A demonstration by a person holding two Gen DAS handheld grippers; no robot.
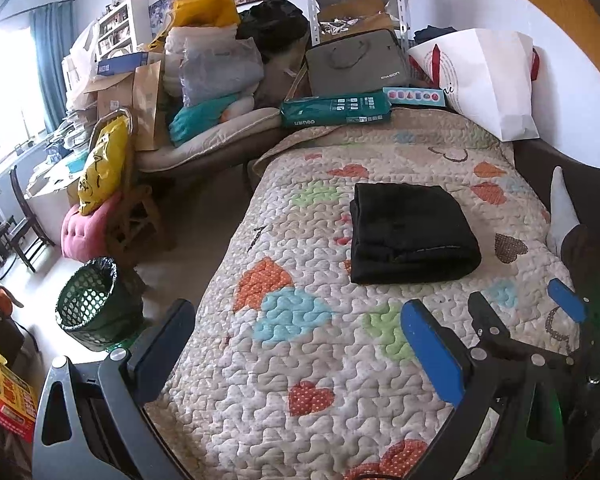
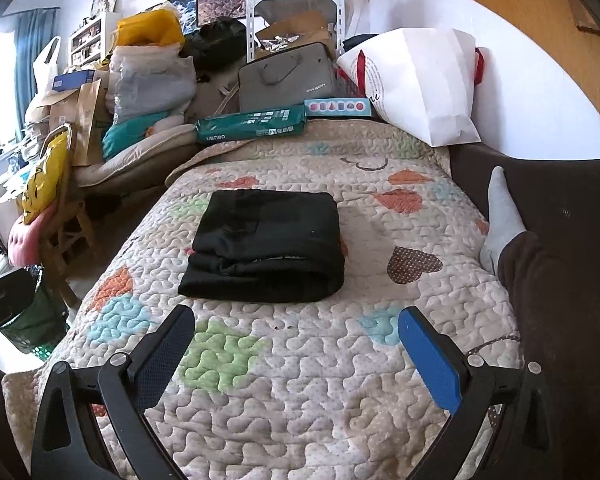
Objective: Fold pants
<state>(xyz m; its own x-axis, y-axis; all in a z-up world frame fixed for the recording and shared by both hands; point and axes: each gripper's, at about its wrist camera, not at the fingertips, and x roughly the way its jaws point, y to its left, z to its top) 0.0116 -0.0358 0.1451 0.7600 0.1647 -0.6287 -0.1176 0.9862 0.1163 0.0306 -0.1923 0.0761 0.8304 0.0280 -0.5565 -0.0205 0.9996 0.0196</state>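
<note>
Apparently fold is done: pants (image 2: 266, 246) sit as a compact black stack mid-quilt (image 2: 300, 360), left tool (image 1: 300, 344) and right tool (image 2: 296, 344) both spread wide, empty, short of it; next likely just retreat or tidy; green bin (image 1: 96, 304) contents unreadable.

A heart-patterned quilt (image 2: 300, 360) covers the bed, with a white paper bag (image 2: 420, 84), a grey case (image 2: 288, 76) and a green packet (image 2: 252, 122) at its far end.
</note>
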